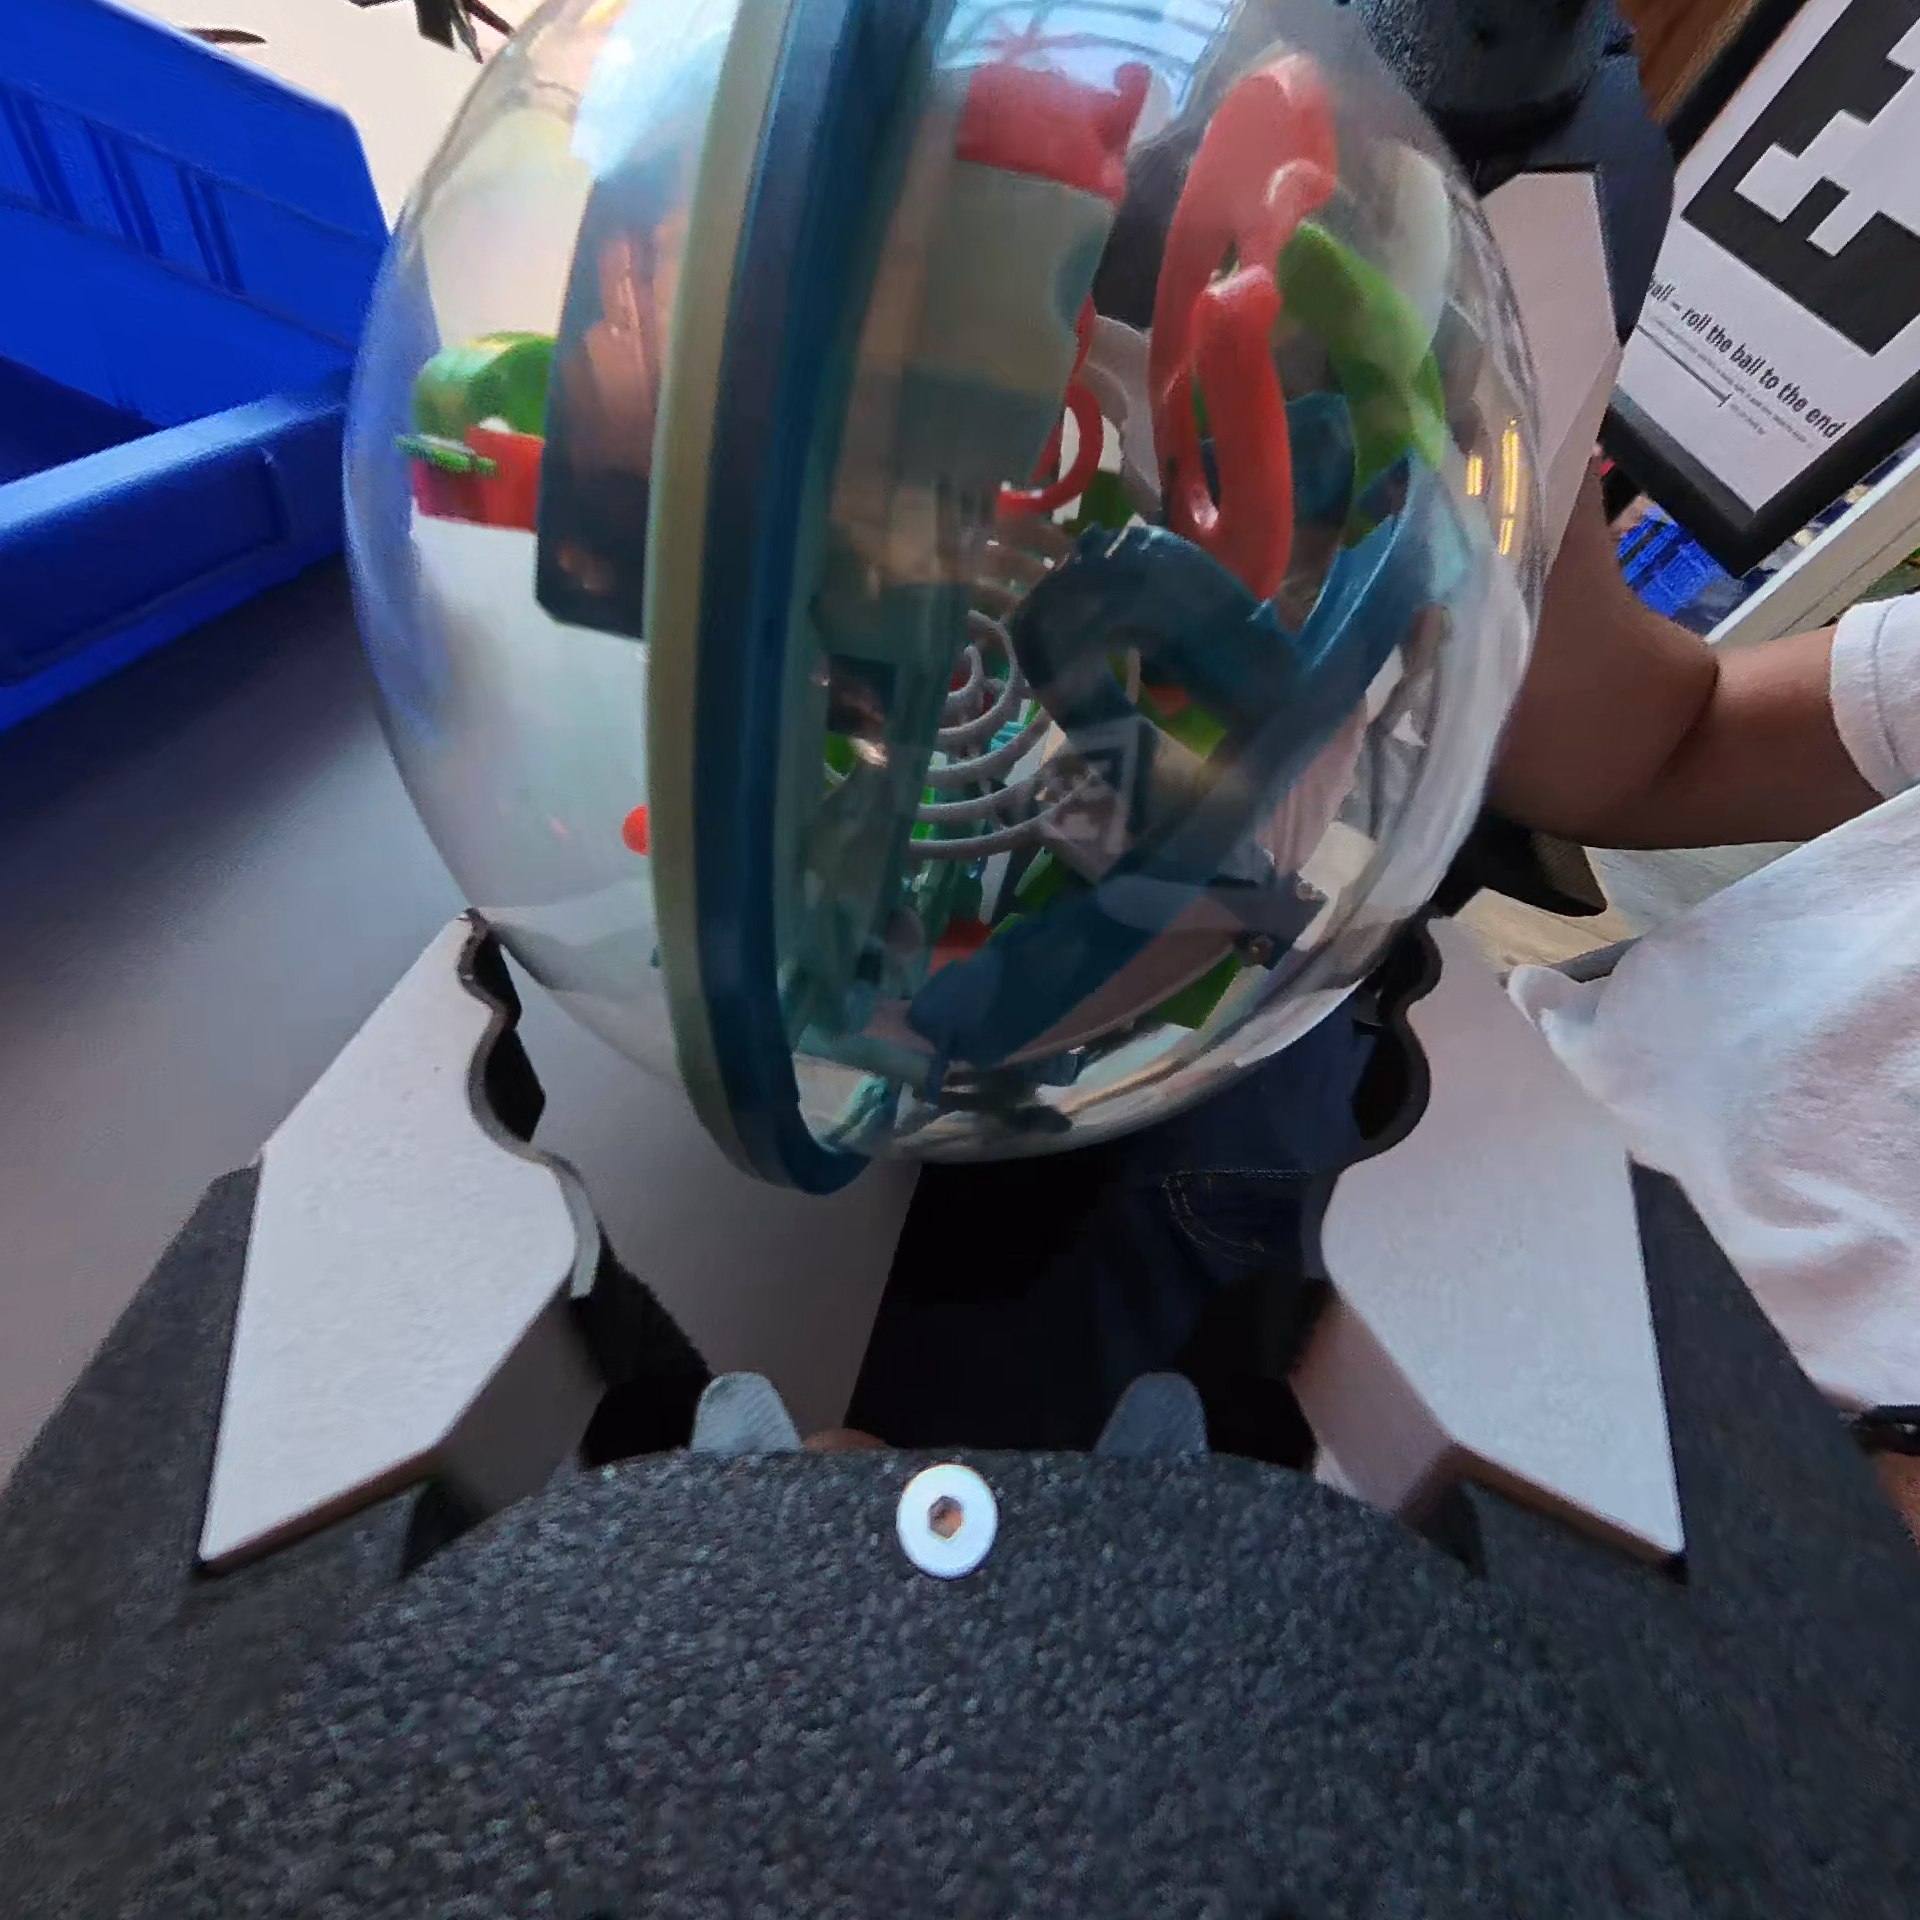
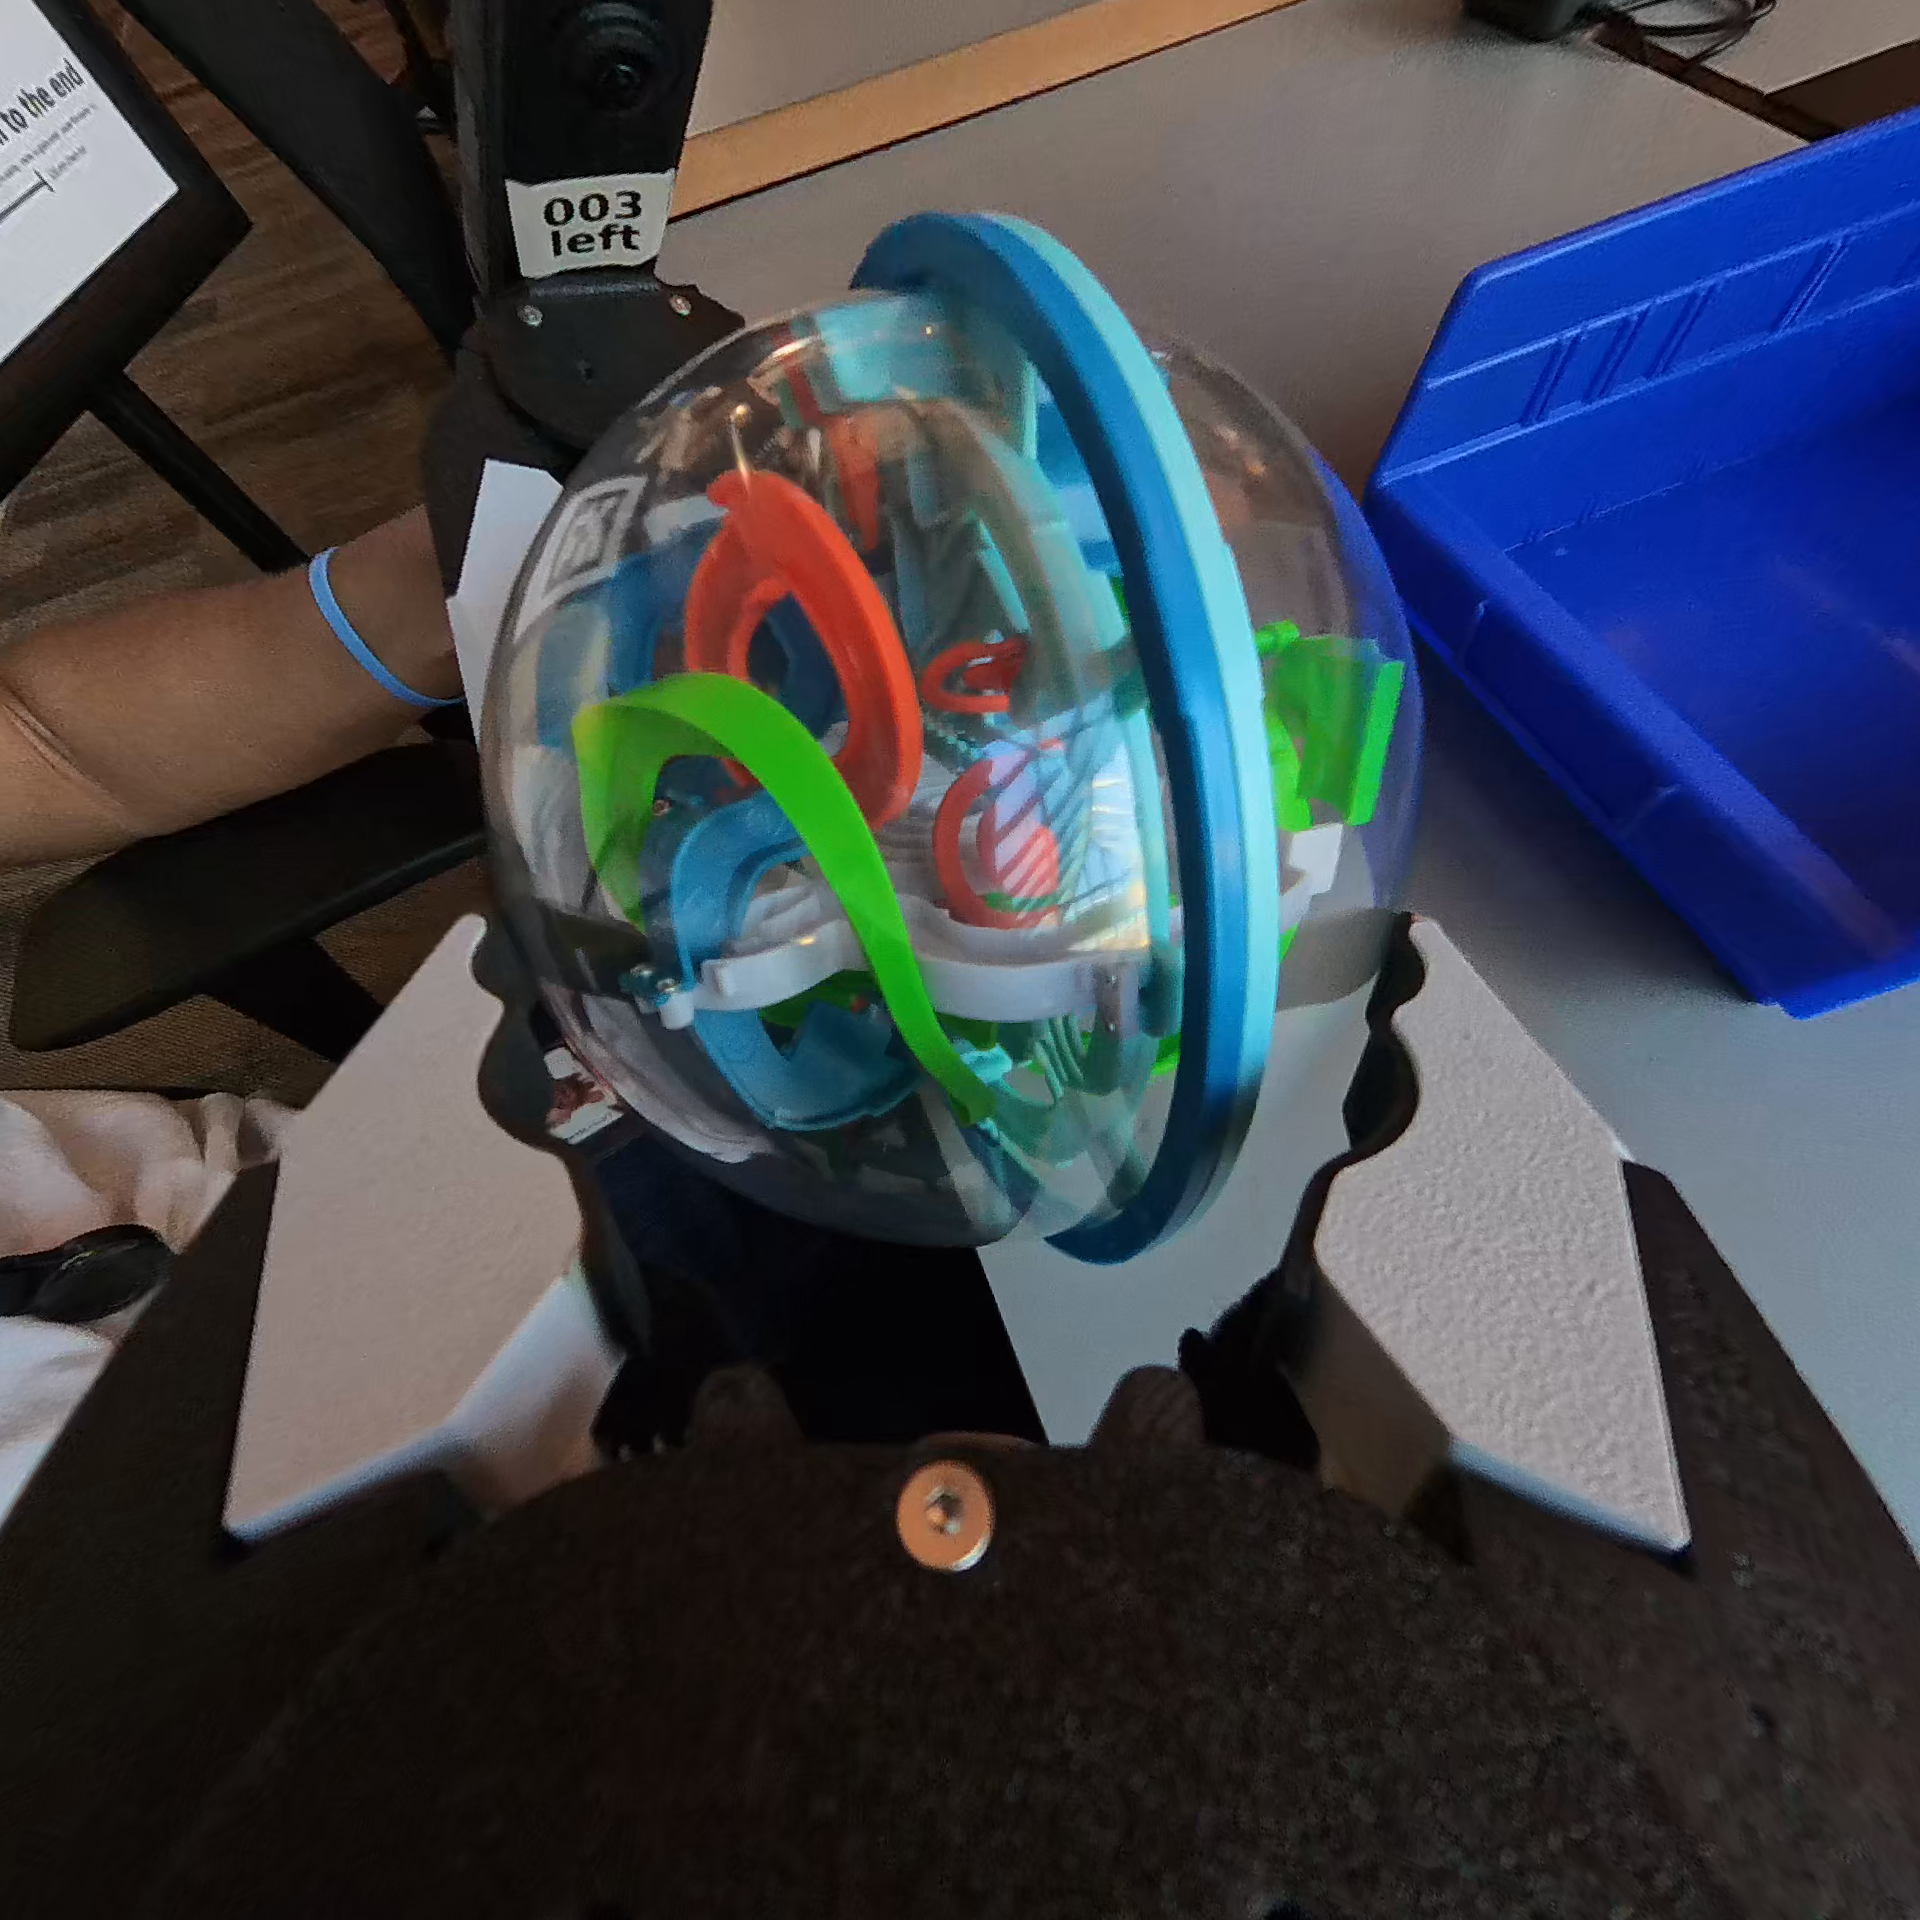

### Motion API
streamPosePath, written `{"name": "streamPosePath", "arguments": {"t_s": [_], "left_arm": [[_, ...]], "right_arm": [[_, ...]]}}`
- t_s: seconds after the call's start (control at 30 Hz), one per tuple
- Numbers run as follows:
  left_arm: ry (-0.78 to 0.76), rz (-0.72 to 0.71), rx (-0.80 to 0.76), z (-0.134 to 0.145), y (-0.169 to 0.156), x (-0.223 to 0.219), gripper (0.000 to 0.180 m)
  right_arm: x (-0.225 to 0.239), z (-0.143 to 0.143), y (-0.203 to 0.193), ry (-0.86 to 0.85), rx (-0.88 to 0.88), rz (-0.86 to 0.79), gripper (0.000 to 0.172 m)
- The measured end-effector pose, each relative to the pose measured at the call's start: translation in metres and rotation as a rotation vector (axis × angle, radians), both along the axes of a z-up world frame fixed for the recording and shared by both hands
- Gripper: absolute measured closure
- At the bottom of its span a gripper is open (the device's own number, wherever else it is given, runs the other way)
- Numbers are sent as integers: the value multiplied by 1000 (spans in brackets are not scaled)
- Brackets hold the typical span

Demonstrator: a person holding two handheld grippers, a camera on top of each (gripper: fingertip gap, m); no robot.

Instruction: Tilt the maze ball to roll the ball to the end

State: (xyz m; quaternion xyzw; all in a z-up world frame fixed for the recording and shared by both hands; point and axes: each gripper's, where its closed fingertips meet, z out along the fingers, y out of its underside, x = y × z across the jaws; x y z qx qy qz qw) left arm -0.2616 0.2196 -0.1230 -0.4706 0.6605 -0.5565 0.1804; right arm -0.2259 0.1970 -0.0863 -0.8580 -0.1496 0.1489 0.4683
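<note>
With both the left gripper (image 1: 940, 935) and right gripper (image 2: 945, 935) clamped wide on the maze ball (image 2: 935, 727), held above the table edge beside the blue bin (image 2: 1683, 582), tilt slowly: you risk its smooth shell slipping free.

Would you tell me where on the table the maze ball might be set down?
Free: grey table beyond the maze ball, left of the blue bin, and the strip in front of the bin. Crowded: both tongs clasp the ball.
</note>
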Motion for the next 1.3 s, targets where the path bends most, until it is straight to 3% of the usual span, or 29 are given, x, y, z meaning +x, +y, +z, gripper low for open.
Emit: {"name": "streamPosePath", "arguments": {"t_s": [0.13, 0.23, 0.53, 0.67, 0.73, 0.87, 1.0, 1.17, 1.23, 1.3], "left_arm": [[-73, 28, 104, 3, -4, 3, 23], [-45, 18, 84, 0, -13, 6, 23], [63, 63, 44, -23, -17, 19, 24], [83, 44, 153, -34, -14, 14, 32], [69, -2, 116, -27, -14, 9, 21], [-22, -18, 54, 4, 2, 16, 21], [-41, -16, 83, 7, 3, 22, 21], [-71, 108, 64, 9, 0, 22, 22], [-92, 159, 99, 9, -4, 20, 22], [-88, 194, 137, 9, -7, 20, 23]], "right_arm": [[1, 4, -6, -139, 27, 35, 18], [1, 19, -9, -206, 61, 64, 18], [14, 16, 2, -151, 68, 136, 19], [14, 19, 5, -171, 101, 223, 19], [13, 19, 6, -189, 102, 274, 19], [10, 19, 10, -195, 105, 369, 19], [11, 20, 13, -192, 112, 412, 19], [28, 32, -1, -67, 154, 208, 19], [32, 40, -17, 96, 206, 87, 20], [33, 28, -27, 233, 190, -3, 18]]}}
